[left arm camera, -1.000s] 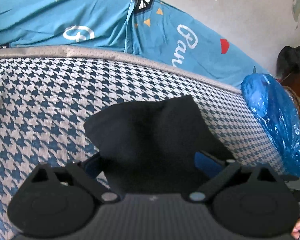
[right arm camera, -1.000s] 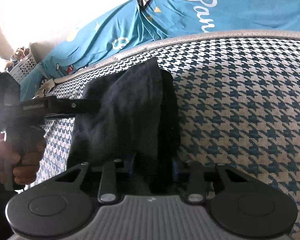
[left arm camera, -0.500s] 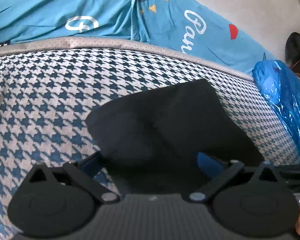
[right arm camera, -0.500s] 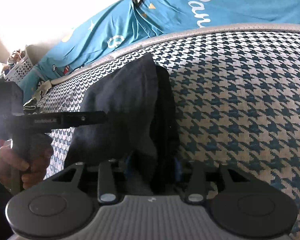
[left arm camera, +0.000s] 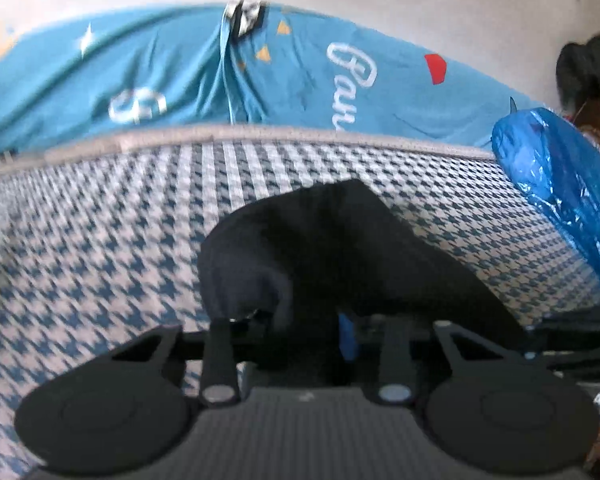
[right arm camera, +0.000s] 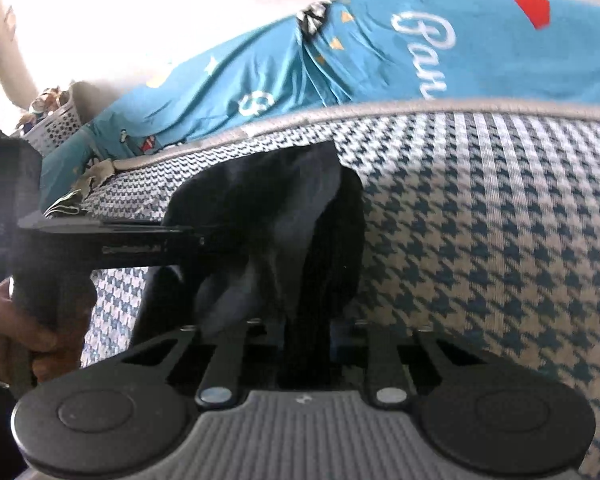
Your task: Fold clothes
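Black cloth fills the near middle of both wrist views: a dark garment (left arm camera: 360,264) bunched on the houndstooth mattress (left arm camera: 100,240). Change over the last second: left gripper (left arm camera: 300,320) has gone from spread wide around the cloth to drawn in, fingers now pinched on a near edge fold. Right gripper (right arm camera: 306,328) clamped on the cloth at each glimpse, unchanged; its fingers sit close together with fabric running between them.

Reading: both near edges are now in hand, which fits a carry or a turn-over of the near edge towards the far side. That is a guess only.

Garment itself: limp, matte, doubled in thick vertical folds in the right view, a soft hump with a peaked far corner in the left view. Its far part rests on the mattress.

Further out: person's hand (right arm camera: 16,332) on the left tool's grip. Blue plastic bag (left arm camera: 560,200) at right. Farthest, teal printed sheet (left arm camera: 180,72) along the wall.
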Demonstrator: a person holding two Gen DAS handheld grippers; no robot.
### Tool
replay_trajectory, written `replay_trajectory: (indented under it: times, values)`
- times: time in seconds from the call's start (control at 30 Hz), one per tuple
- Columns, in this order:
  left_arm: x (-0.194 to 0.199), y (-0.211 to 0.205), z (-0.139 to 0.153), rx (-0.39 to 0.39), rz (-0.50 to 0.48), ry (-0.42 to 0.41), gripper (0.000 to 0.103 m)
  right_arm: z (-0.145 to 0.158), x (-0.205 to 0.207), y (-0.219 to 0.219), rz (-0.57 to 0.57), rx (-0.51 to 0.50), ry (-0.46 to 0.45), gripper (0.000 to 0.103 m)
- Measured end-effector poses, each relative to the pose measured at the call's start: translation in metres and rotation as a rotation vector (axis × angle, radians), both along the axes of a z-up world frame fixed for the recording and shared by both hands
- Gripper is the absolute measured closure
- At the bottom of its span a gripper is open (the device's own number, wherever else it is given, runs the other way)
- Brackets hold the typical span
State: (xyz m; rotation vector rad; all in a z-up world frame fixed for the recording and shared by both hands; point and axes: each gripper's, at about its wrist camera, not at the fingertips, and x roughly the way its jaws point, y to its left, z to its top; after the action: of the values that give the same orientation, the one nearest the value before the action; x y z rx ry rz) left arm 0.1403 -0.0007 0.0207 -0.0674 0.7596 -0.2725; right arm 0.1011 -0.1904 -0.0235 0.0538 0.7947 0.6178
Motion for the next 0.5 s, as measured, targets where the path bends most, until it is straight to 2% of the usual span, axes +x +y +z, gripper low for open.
replay_trajectory:
  times: [0.1, 0.2, 0.37, 0.47, 0.5]
  values:
    - [-0.007, -0.005, 0.011, 0.044, 0.008, -0.037, 0.080, 0.006, -0.006, 0.004, 0.019, -0.002, -0.037, 0.083]
    - [-0.012, -0.007, 0.017, 0.075, 0.016, -0.060, 0.080, 0.006, -0.007, 0.004, 0.017, -0.001, -0.037, 0.083]
    - [-0.003, 0.009, 0.000, 0.009, 0.050, 0.005, 0.077, -0.003, 0.000, 0.004, -0.009, -0.011, 0.021, 0.081]
    - [0.001, 0.022, -0.011, -0.050, 0.082, 0.043, 0.056, -0.007, 0.004, 0.000, -0.032, 0.006, 0.056, 0.077]
    - [0.001, 0.027, -0.014, -0.070, 0.094, 0.051, 0.042, -0.008, 0.006, -0.002, -0.039, 0.012, 0.073, 0.073]
